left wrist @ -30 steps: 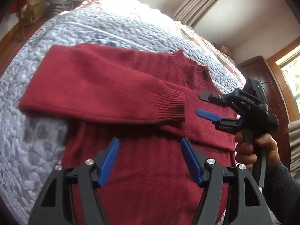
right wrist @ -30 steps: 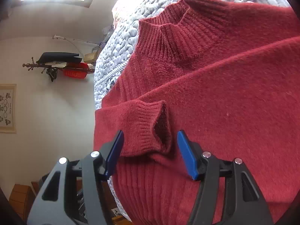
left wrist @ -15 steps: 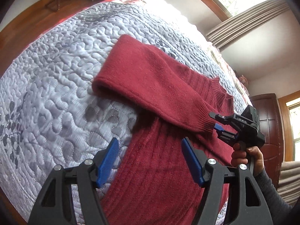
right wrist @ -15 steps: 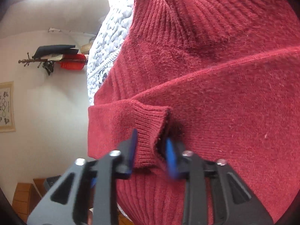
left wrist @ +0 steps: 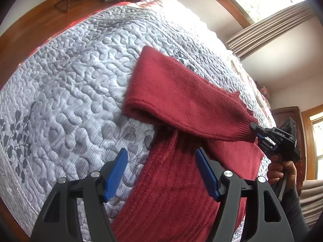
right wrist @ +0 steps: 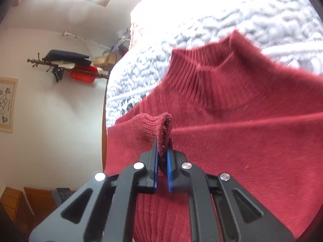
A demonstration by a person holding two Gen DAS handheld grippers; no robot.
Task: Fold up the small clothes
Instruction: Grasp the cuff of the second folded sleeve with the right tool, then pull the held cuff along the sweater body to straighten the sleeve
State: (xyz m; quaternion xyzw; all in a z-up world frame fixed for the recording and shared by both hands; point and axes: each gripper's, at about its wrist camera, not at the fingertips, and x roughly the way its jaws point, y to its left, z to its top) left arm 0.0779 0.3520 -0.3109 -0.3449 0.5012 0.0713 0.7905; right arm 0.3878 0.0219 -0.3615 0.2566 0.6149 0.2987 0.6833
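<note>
Sweater [left wrist: 177, 183] first: it's a deep red knit, fuzzy on the flat parts with vertical ribbing down the body, lying spread on a pale grey quilt [left wrist: 66, 92] that covers the bed. The quilt has that puffy squiggly stitching all over, plus some darker leaf prints near the edge.

One sleeve [left wrist: 181, 98] is folded across the chest, lying as a thick soft tube with a rounded fold at the shoulder end. Its ribbed cuff [right wrist: 153, 127] is pinched between the blue pads of my right gripper [right wrist: 162, 157], so that one's clamped tight on the cuff, pads almost meeting with just the knit bunched up between them. From the left wrist view I can see the right gripper [left wrist: 262, 136] out at the far side, black body, with the hand [left wrist: 282, 171] wrapped around the handle and a dark sleeve behind it.

My left gripper [left wrist: 161, 173] is spread wide and holding nothing. It hovers over the body of the sweater near its side edge, one blue pad over the quilt and the other over the red ribbing. Can't tell if it's touching the fabric or just above it.

The right wrist view is a bit blurred, but the ribbed mock-neck collar [right wrist: 218, 68] stands out clearly, sitting up against the quilt. A wooden floor [left wrist: 40, 26] shows past the bed edge.
</note>
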